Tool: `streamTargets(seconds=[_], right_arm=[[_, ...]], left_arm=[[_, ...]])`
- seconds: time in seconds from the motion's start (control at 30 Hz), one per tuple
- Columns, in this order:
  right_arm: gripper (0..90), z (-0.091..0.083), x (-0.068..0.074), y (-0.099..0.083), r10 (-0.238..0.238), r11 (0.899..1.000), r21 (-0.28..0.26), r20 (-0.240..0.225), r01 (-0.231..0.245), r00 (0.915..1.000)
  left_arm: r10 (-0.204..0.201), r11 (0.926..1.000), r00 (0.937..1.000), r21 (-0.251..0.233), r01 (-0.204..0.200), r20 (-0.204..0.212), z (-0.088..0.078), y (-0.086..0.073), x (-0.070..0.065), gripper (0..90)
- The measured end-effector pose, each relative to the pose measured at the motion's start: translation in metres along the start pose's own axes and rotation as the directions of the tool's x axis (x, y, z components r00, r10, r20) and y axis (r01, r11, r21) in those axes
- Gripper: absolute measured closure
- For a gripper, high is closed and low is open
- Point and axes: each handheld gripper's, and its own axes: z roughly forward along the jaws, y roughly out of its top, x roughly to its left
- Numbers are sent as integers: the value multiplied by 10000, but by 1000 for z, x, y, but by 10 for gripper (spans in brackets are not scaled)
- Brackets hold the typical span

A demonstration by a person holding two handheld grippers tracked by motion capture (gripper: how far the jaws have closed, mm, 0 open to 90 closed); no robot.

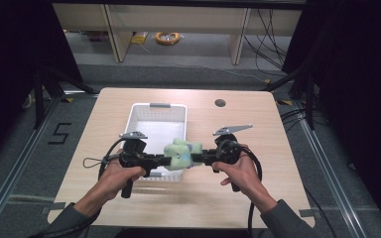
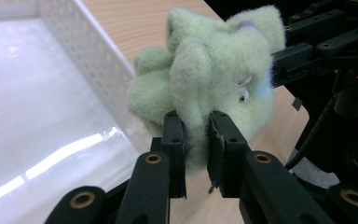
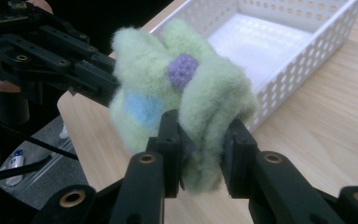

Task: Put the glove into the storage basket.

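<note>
A fluffy pale green plush toy [image 1: 181,151] with a purple knob and a light blue patch hangs in the air between both grippers, over the near right corner of a white perforated basket [image 1: 135,115]. My left gripper [image 1: 167,160] pinches its left side. My right gripper [image 1: 194,158] pinches its right side. In the left gripper view the black jaws of my left gripper [image 2: 196,135] squeeze a fold of the plush toy [image 2: 205,74]. Looking along my right gripper [image 3: 200,137], its jaws clamp another fold of the plush toy [image 3: 168,93], and the left gripper's jaws bite in from the far side.
The basket [image 3: 303,60] lies empty on a light wooden table [image 1: 258,129] with a round cable hole [image 1: 220,103] at the back right. Black curtains flank the table. Shelving legs and a coil of yellow cable [image 1: 167,37] sit on the floor beyond.
</note>
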Motion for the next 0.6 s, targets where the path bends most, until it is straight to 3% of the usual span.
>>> streamTargets(seconds=[0.23, 0.3, 0.5, 0.6], right_arm=[[726, 31, 5, 23, -36, 9979, 650, 229, 22, 9997], [726, 48, 7, 30, -93, 9959, 897, 224, 72, 9997], [726, 67, 8, 33, 101, 9925, 1219, 147, -118, 9998], [725, 82, 8, 33, 231, 9883, 1500, 272, -269, 9994]], left_arm=[[-338, 9994, 9985, 97, 342, -437, -10, 1, 25, 770], [-446, 9988, 9975, 185, 457, -556, -13, 0, 33, 770], [-1110, 9929, 9922, 369, 1131, -561, -18, -6, 57, 770], [-1153, 9917, 9912, 493, 1186, -649, -16, -8, 65, 769]])
